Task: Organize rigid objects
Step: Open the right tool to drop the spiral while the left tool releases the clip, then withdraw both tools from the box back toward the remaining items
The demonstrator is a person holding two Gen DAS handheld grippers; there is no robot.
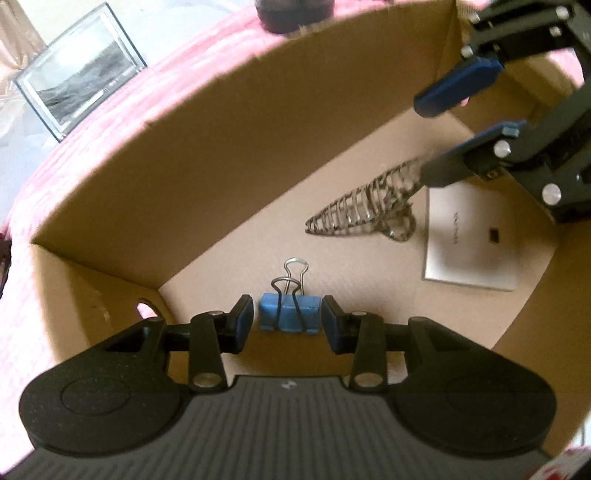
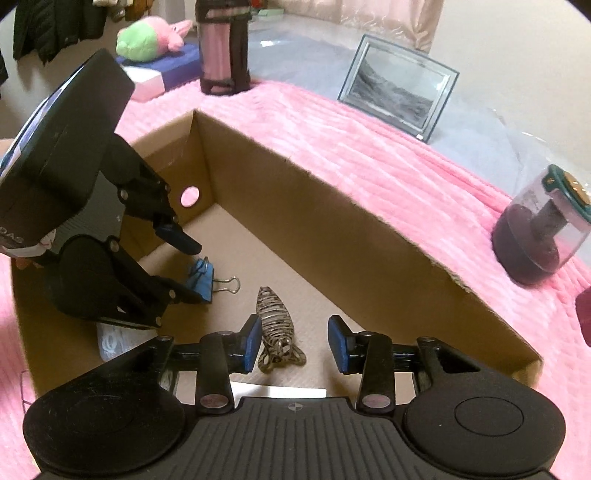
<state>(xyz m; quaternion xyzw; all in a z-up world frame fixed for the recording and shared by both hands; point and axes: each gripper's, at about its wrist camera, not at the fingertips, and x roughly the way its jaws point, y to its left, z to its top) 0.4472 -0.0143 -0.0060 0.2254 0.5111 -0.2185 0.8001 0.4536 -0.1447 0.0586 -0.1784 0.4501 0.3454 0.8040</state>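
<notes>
One cardboard box point(image 2: 332, 236) sits on a pink ribbed cover point(image 2: 388, 155), and both grippers reach down into it. Inside lie three things: one blue binder clip point(image 1: 289, 313), one slatted wire-like fish figure point(image 1: 364, 205) and one white card point(image 1: 472, 243).

Farthest left in the right wrist view, the left gripper point(image 2: 192, 271) has its two blue-padded fingers spread a little wider than the clip. In the left wrist view the clip lies on the box floor squarely between those fingers, with a narrow gap at each pad; it is not gripped. Its wire handles point away beyond the fingertips.

Next comes the right gripper point(image 2: 293, 345), its fingers wide apart. The fish figure lies on the floor between them, its tail end just beside the left pad point(image 2: 252, 343); whether it touches is unclear. Its body stretches forward past the fingertips. The card lies partly under this gripper's body.

Outside the box, beyond the fingers, stand one dark bottle point(image 2: 223, 48), one framed sand picture point(image 2: 397, 86), and at far right one clear-domed pencil sharpener point(image 2: 541, 229). One plush toy point(image 2: 151, 35) lies far back.
</notes>
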